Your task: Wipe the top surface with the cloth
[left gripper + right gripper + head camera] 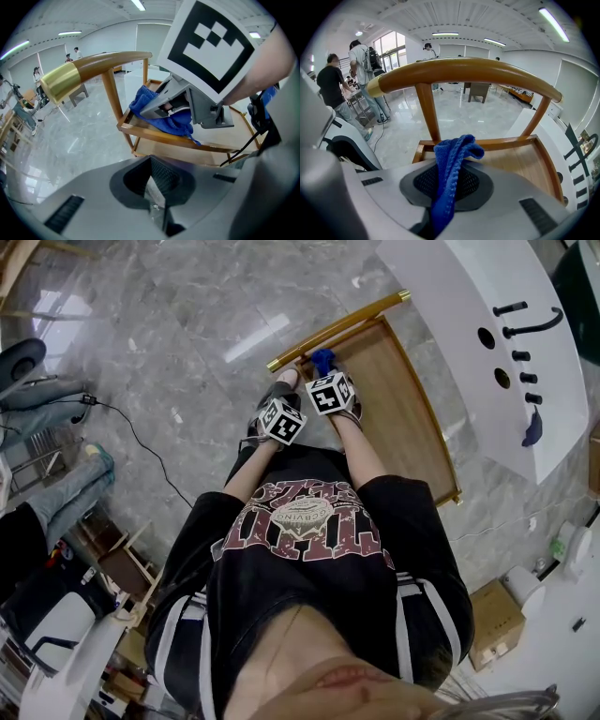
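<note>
A wooden cart with a brass-ended handle has a top tray. A blue cloth hangs over the tray's near-left corner, and my right gripper is shut on it. In the right gripper view the cloth runs up out of the shut jaws of the right gripper, with the handle arching above and the tray beyond. My left gripper is shut on nothing, held just left of the cart; from it I see the cloth on the tray rim.
A white table with black tools stands right of the cart. A cardboard box sits at lower right. A person's legs and a floor cable are at the left. People stand far off.
</note>
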Demonstrator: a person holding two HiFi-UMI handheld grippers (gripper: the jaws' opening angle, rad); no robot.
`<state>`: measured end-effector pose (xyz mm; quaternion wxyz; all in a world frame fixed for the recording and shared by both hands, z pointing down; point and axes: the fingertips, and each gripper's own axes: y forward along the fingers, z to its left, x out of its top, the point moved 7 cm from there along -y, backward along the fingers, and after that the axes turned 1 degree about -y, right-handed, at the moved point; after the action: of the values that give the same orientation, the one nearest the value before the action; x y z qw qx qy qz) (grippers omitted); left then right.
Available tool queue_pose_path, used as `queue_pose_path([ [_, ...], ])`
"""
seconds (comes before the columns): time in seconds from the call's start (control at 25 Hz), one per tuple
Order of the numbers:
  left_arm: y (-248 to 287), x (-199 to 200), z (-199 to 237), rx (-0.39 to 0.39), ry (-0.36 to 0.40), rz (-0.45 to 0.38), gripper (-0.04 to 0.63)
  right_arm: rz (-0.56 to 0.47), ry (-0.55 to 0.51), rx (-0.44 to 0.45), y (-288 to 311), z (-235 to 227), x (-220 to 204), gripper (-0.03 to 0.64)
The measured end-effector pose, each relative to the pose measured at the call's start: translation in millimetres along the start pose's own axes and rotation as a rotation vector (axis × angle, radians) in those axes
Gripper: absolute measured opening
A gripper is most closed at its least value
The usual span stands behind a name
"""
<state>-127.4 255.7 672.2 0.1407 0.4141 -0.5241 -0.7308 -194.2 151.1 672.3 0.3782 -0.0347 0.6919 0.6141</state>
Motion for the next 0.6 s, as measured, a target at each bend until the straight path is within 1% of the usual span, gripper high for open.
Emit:
queue_pose_path([
  [0.2, -2, -3, -4, 0.01, -0.008, -0.007, 0.049, 0.003, -0.033, 0.024, -1, 7, -1, 0.064],
  [0.32, -2, -3, -3, 0.015, -0.027, -0.014, 0.049, 0.003, -0.059, 0.037, 0, 10, -3, 0.064],
  [0.6, -6, -4, -1, 0.019, -0.052, -0.017, 0.049, -0.006, -0.069, 0.027, -2, 12, -2, 0.064],
])
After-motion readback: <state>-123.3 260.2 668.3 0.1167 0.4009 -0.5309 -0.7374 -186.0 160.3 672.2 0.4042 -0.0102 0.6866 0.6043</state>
